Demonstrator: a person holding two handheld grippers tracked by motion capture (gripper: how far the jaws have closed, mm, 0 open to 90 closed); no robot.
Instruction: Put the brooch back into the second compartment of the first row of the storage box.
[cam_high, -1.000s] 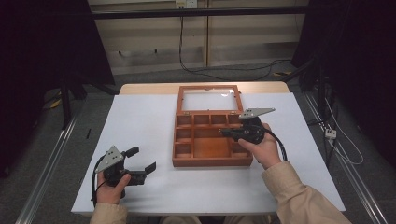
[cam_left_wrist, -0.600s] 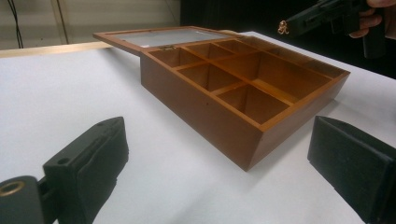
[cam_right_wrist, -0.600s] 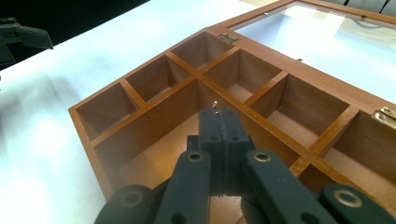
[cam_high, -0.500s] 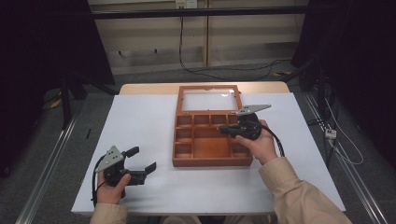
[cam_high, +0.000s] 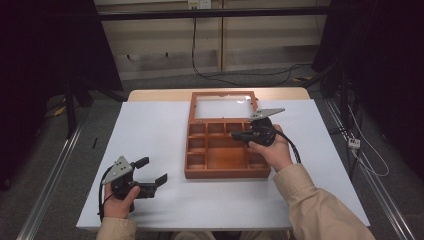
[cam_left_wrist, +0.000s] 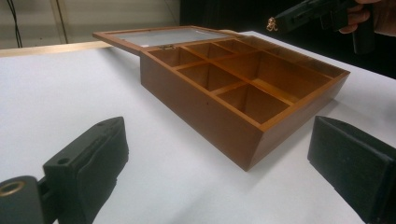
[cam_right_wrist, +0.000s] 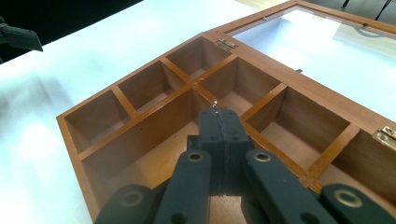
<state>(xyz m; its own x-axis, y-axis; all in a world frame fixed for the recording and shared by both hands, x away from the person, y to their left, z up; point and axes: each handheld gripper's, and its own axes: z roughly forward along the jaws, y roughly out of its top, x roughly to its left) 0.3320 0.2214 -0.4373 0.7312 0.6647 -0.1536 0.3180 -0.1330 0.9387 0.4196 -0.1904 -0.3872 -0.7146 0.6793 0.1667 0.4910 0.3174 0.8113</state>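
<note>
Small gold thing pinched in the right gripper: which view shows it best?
The left gripper view: the small gold thing dangles clear at the tip of the right gripper, above the wooden box. The right gripper view gives just a glint at the shut fingers. In the high view it is too small to tell.

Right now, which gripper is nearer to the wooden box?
Right. The right gripper hangs over the wooden box and its compartments; the left gripper rests on the table, apart from the box's near-left corner.
</note>
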